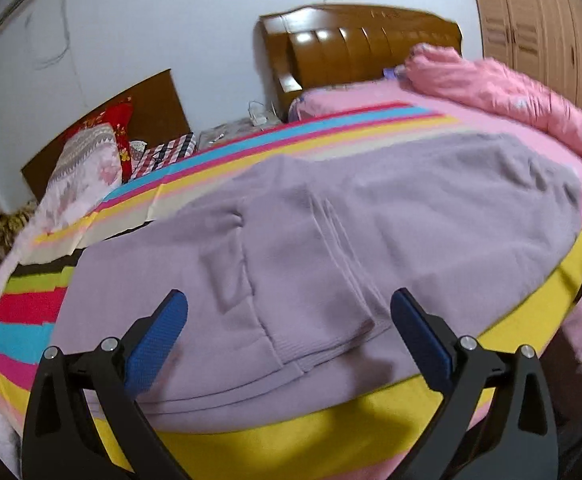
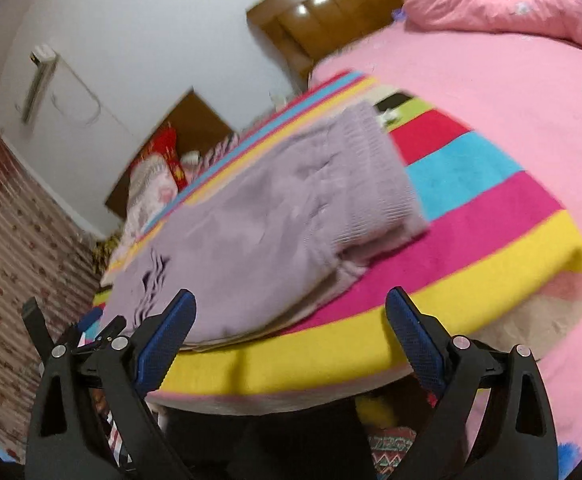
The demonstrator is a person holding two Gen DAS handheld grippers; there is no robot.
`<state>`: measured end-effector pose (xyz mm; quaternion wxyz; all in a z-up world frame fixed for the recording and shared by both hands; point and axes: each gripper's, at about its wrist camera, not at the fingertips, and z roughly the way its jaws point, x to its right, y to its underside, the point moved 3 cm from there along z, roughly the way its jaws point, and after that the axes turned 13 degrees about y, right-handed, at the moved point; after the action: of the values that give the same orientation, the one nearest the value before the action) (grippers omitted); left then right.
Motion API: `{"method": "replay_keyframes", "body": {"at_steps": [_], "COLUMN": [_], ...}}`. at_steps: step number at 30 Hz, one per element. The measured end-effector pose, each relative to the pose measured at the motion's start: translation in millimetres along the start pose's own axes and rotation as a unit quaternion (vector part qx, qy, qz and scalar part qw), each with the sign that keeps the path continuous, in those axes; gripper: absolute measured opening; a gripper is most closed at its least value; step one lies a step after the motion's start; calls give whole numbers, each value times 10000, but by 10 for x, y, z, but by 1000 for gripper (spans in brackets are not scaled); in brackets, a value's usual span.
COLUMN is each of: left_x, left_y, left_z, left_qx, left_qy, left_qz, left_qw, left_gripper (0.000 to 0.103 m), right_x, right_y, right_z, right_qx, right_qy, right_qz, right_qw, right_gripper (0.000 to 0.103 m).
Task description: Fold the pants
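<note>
Both grippers stand wide apart at the jaws and hold nothing. The left gripper (image 1: 289,308) hovers over the near edge of the pants (image 1: 331,240), its blue pads spread to either side of the cloth and clear of it. The right gripper (image 2: 291,308) hangs at the near edge of the bed, just off the blanket (image 2: 491,224), with the pants (image 2: 275,216) ahead and to its left; the left gripper's tip shows at that view's lower left.

The lilac pants lie on the striped blanket, which is spread over the pink sheet (image 1: 411,108). From the left view they look flattened out, with a ribbed band at the near edge and a doubled layer running up the middle. From the right view the garment looks stacked: an upper layer ends in a ribbed band (image 2: 375,184) at the far right, and more layers show beneath along the near edge. I judge that at least one fold is already made, probably leg over leg, but blur keeps me from counting layers.

What seems left is a lengthwise fold or two to bring the pants to a compact bundle, which needs a fresh grip on one end.

Farther off are a pink quilt (image 1: 511,92), a wooden headboard (image 1: 355,44) and pillows (image 1: 91,152) at the left.
</note>
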<state>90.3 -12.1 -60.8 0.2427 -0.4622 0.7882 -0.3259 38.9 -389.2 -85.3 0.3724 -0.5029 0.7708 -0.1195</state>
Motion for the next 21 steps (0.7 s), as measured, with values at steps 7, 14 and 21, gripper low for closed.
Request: {"method": "replay_keyframes", "body": {"at_steps": [7,14,21], "left_x": [-161,-123,-142], "left_y": [254,281,276], "left_z": [246,250,245], "left_qx": [-173,-148,-154], "left_qy": [507,467,479], "left_qz": [-443,-456,-457], "left_qw": [9976,9978,9977], "left_gripper": [102,102,102], "right_x": [-201,-270,-11], "right_y": [-114,-186,-291], "right_z": [271,368,340], "right_qx": [-465,-642,-673], "right_qy": [604,652,586], "right_qz": [-38,144,774], "right_qw": [9971,9957,9930], "right_gripper": [93,96,69]}}
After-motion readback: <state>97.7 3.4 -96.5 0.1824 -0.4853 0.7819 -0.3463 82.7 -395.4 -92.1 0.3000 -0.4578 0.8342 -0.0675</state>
